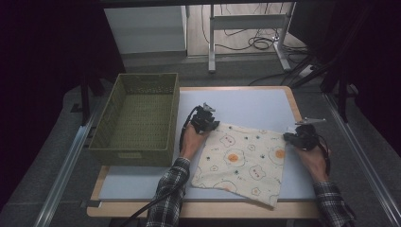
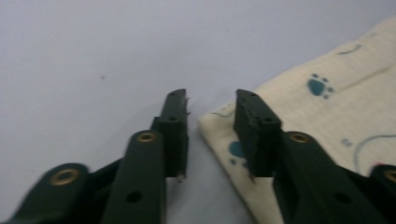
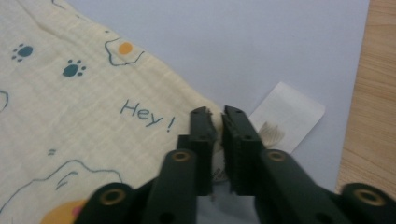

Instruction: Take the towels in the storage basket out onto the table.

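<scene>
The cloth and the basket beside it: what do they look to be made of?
The cloth looks like thin woven cotton, matte cream with printed eggs and paw prints; a fine weave and soft creases show in the right gripper view. The basket looks like woven olive-green plastic or wicker; its walls show a regular lattice, but the material stays uncertain.

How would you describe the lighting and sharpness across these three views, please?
High view: dim, dark surroundings, the table evenly lit, the cloth and basket readable though soft. Left gripper view: the left tool is blurred close up, the paw prints on the cloth mildly soft. Right gripper view: sharper, the "Hey!" print legible, the right tool nearest the lens out of focus, the white label bright.
</scene>
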`<state>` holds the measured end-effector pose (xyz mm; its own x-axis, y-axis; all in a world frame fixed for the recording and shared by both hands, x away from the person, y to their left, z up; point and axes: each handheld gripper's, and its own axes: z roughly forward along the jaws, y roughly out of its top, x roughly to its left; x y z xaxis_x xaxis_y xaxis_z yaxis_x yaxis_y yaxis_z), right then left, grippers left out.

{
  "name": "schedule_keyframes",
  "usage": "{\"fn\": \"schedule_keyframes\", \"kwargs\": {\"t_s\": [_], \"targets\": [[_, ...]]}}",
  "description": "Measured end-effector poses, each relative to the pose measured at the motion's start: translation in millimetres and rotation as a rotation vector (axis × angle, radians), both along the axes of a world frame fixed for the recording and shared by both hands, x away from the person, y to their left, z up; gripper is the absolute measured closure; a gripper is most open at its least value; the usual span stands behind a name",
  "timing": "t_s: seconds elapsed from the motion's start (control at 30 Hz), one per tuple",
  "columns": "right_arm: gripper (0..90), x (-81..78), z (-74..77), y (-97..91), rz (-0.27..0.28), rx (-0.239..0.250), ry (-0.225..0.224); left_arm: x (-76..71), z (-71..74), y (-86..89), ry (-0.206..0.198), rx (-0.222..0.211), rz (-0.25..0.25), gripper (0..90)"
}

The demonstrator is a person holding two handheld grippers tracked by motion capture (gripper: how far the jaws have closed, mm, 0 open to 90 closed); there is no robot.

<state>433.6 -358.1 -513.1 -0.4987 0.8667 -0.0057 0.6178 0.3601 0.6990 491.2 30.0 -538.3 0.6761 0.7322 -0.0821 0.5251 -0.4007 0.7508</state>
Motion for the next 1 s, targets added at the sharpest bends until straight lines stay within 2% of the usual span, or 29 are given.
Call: {"fn": "schedule_keyframes", "kwargs": {"t_s": [0.07,0.17,0.4,0.53,0.63,0.73,0.9,1.0], "targets": [[89.1,0.6,-0.1,-1.1,0.008,0.006,0.002,-1.2,1.4,-2.0,0.009,0.005,-0.013,84.3],[89.7,4.9,1.0,-0.8,0.012,0.014,0.005,-0.8,4.6,-3.4,-0.021,0.048,-0.012,86.3],[89.8,30.1,7.2,3.6,-0.007,0.016,-0.026,10.3,20.4,11.6,-0.083,0.027,0.073,86.3],[89.8,45.3,17.5,8.2,-0.018,0.027,-0.065,13.9,29.3,14.6,-0.133,0.046,0.115,86.1],[89.7,51.5,28.1,12.8,-0.022,0.047,-0.088,13.6,33.8,18.2,-0.133,0.019,0.131,85.9],[89.6,49.0,32.0,18.0,0.003,0.041,-0.094,6.2,31.6,18.3,-0.141,0.046,0.118,85.7],[89.5,31.9,31.7,17.2,0.043,0.068,-0.091,-10.4,27.6,26.1,-0.137,0.003,0.112,85.5],[89.4,19.4,32.2,15.5,0.064,0.083,-0.093,-23.2,27.1,28.2,-0.147,-0.003,0.102,85.4]]}}
